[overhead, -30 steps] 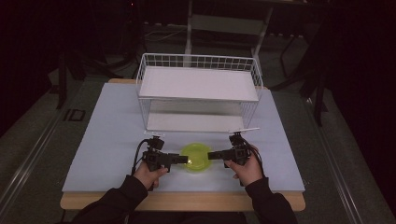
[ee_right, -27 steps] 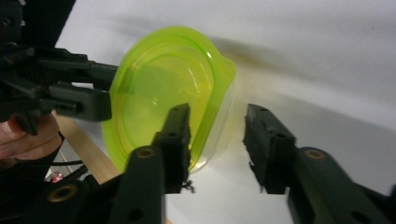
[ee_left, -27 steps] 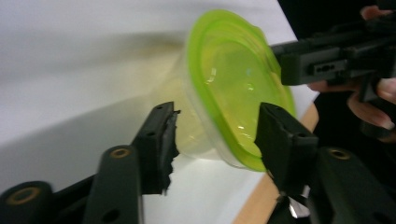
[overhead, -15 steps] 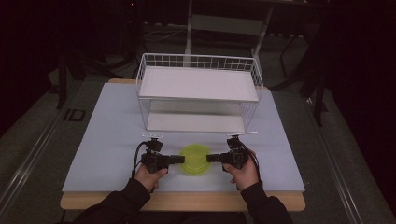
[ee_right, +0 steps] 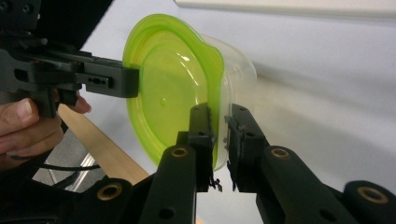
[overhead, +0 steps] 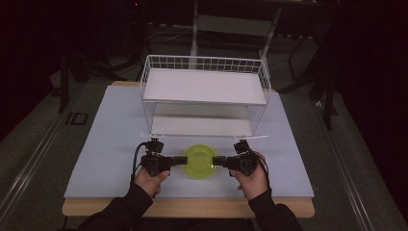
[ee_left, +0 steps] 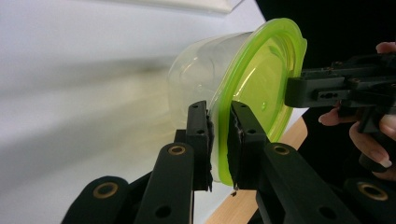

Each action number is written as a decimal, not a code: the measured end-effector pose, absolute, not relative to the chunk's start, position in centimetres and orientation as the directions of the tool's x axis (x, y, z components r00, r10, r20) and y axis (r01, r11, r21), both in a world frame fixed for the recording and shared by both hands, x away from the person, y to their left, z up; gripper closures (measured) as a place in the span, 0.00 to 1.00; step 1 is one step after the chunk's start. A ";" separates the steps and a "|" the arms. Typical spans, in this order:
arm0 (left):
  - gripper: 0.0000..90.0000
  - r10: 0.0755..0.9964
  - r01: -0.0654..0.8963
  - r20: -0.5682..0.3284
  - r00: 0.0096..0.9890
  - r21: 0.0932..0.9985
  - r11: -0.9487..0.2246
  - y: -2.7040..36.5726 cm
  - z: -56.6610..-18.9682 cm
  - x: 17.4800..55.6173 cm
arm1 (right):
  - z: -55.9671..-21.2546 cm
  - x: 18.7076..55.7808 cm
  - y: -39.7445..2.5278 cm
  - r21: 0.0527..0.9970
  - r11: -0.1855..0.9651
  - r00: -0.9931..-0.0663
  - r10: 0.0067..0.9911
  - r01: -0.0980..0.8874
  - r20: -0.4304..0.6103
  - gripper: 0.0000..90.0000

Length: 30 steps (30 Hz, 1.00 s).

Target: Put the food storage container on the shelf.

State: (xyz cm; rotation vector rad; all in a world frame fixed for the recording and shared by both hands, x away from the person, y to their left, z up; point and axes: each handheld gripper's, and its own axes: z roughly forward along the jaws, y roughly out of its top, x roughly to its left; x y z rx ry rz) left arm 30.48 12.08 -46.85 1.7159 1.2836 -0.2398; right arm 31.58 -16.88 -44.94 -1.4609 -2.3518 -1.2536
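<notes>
Change: the container (overhead: 199, 160) and both grippers are seen a little lower in the high view than a second ago, nearer the table's front edge.
Rack (overhead: 204, 96): white wire, boxy, at upper centre.
Container: clear round plastic tub, glossy green lid — lower centre, between the grippers.
Left gripper (ee_left: 219, 140): clenched on the lid's rim.
Right gripper (ee_right: 219, 137): likewise clamped on the rim — the tub's clear wall is revealed in the gripper views.

In the left gripper view, part of the green lid's (ee_left: 254, 88) rim is covered by the left gripper (ee_left: 219, 140), and the clear container (ee_left: 201, 79) is blurred at 9 o'clock. In the right gripper view, the rim at 6 o'clock is hidden by the right gripper (ee_right: 219, 140). In the high view, the container's walls cannot be distinguished.
</notes>
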 end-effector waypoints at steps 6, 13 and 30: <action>0.90 0.646 0.794 -0.601 0.471 0.608 -0.013 12.3 -44.4 30.5 | -42.7 31.3 -16.8 0.628 0.196 -0.563 0.687 0.753 0.460 0.90; 0.90 0.650 0.768 -0.574 0.499 0.639 -0.025 12.6 -41.3 30.9 | -40.3 31.5 -16.7 0.665 0.175 -0.583 0.670 0.726 0.460 0.90; 0.90 0.647 0.727 -0.557 0.522 0.686 0.004 12.9 -34.2 33.2 | -33.6 33.2 -16.6 0.744 0.131 -0.608 0.676 0.655 0.416 0.90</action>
